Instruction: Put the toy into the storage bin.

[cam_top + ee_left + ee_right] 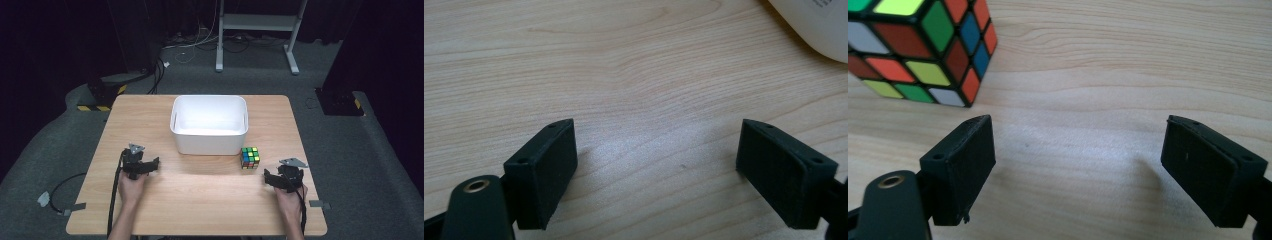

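From the high view, a white rectangular plastic bin [209, 125] sits mid-table on the light wooden table [200, 200], with a multicoloured puzzle cube [250, 157] just beside its near right corner. The right gripper view brings the cube close, at upper left, just beyond the left jaw of the right gripper [1078, 170], whose jaws stand wide apart over bare wood. The left gripper [656, 172], likewise spread with nothing between its jaws, has the bin's rounded corner at far right.

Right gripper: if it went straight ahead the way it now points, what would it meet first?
Probably nothing soon. The right gripper is open over bare table, and the Rubik's cube sits left of its line; its left jaw might just graze the cube's corner, but depth is unclear.
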A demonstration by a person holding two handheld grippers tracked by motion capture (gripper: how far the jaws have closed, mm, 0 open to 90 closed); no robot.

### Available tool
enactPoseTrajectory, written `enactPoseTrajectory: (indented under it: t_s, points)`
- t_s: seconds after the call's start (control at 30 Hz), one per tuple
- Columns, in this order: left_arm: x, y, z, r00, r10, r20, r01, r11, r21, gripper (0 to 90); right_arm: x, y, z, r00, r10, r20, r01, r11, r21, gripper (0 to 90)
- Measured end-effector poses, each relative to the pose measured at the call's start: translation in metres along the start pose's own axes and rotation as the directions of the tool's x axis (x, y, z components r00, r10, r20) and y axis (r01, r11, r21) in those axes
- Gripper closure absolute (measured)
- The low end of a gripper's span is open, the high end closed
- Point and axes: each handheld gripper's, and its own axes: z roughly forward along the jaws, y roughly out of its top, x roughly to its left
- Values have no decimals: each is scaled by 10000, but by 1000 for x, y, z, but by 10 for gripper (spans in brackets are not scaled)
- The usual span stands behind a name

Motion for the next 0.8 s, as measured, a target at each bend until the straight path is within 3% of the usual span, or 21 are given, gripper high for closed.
enactPoseTrajectory:
  t_s: [0.63, 0.8]
  points:
    - [0, 0, 0, 10000, 10, -6, -10, 10000, 3, 169, 14, -11, -19, 9980, -239, -584, 214, 9988, -446, 140]
    - [0, 0, 0, 10000, 2, 0, -2, 10000, 0, 169, 22, -12, -21, 9931, -690, -944, 630, 9959, -649, 139]
